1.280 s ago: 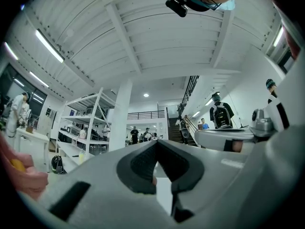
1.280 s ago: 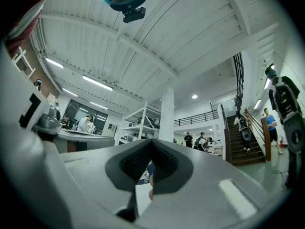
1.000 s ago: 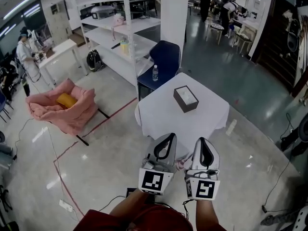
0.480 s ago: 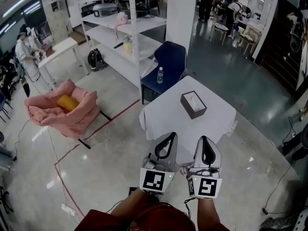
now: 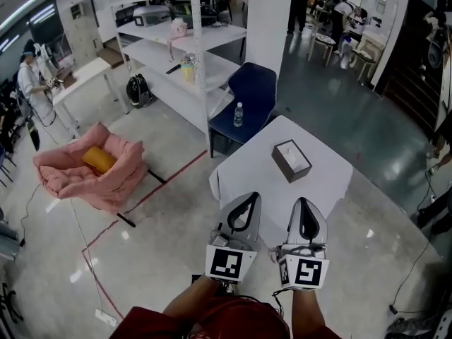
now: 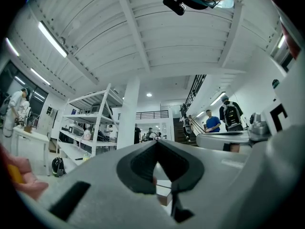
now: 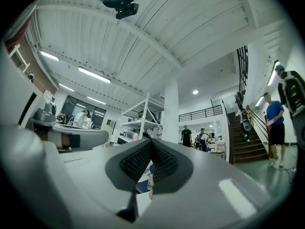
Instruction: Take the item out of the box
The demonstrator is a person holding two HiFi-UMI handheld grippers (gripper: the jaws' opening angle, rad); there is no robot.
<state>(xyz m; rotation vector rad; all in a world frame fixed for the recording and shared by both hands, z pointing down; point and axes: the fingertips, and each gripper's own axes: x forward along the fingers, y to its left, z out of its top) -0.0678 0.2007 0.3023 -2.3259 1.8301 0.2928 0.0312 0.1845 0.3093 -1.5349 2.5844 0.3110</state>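
Note:
A dark box [image 5: 292, 159] with a white item showing in its open top stands on a table under a white cloth [image 5: 258, 179], ahead of me in the head view. Both grippers are held side by side in front of me, short of the table's near edge and pointing at it. My left gripper [image 5: 246, 198] is shut, its tips touching with nothing between them, and the left gripper view [image 6: 156, 143] shows the same. My right gripper [image 5: 306, 203] is also shut and empty, its ribbed pads [image 7: 143, 159] meeting.
A blue chair [image 5: 248, 94] with a water bottle [image 5: 239, 114] on its seat stands behind the table. White shelving [image 5: 180, 55] and a white pillar [image 5: 268, 20] rise beyond it. A pink cushion [image 5: 92, 168] lies on the floor at left. People stand at the back.
The table and box have come closer and shifted slightly right in the head view as I walked toward them. Both grippers stayed shut and side by side.

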